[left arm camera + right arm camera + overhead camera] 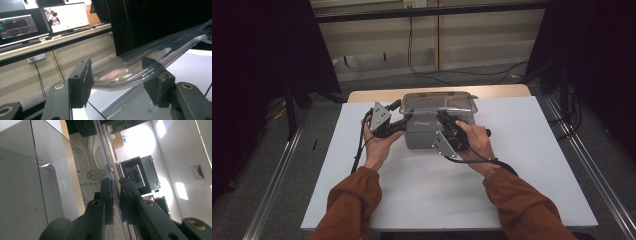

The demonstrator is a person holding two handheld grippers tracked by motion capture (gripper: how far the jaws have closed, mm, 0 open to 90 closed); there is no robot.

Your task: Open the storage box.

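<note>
Lid (439, 101), clear plastic, sits on top of the grey box (427, 131) near the far edge of the worktop (522, 165), about midway between its left and right edges. Both claws are at it. The left claw (404, 116) comes in at the lid's left end; in the left gripper view its 2 pads straddle the curved rim (130, 72), the right pad looks to touch the plastic, and whether the left pad presses I cannot tell. The right claw (443, 117) is clamped together on a thin clear edge of the lid (115, 195) on the near side.

The risk I see is a lopsided lift. If the left claw has only a partial hold, the rounded, glossy rim could slide out as the hands rise, leaving the lid hanging from the right claw's narrow pinch, where it may twist, flex or drop. A hard pull could also drag the box toward the near edge if the lid is snapped on.
</note>
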